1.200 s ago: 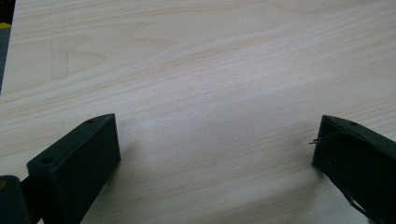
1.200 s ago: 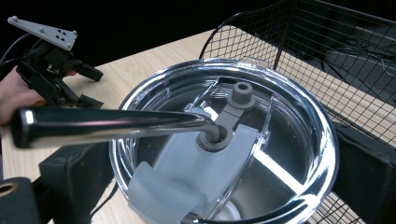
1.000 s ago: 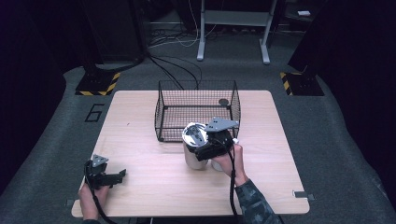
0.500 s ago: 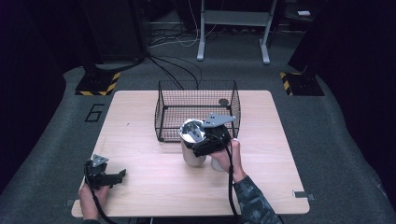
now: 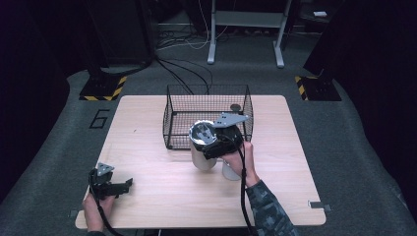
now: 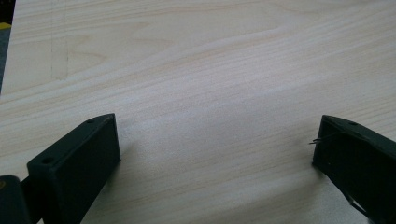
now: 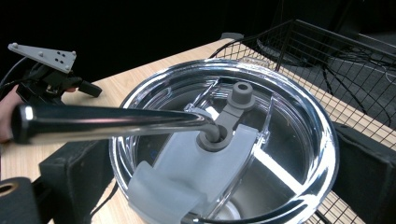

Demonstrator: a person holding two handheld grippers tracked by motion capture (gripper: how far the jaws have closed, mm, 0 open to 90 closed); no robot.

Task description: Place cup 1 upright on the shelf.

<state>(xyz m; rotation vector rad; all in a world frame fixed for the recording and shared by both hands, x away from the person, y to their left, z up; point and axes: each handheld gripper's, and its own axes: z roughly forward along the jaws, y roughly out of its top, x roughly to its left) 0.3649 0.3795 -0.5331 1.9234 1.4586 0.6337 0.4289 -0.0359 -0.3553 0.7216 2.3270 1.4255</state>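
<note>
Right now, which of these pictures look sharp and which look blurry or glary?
High view: the table is lit, the surroundings dark. Left gripper view: soft wood grain. Right gripper view: the cup lid is crisp with bright glints, and the metal straw blurs near the lens.

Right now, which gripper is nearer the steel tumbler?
Right. The right gripper has its jaws around the steel tumbler; the left gripper hovers open near the table's front-left corner.

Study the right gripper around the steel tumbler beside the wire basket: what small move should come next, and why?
Probably lift the steel tumbler a little higher and ease it toward the wire basket. The right gripper has its jaws on either side of the clear lid, the basket's open top lies just beyond, and the left gripper rests open on the table, uninvolved.
</note>
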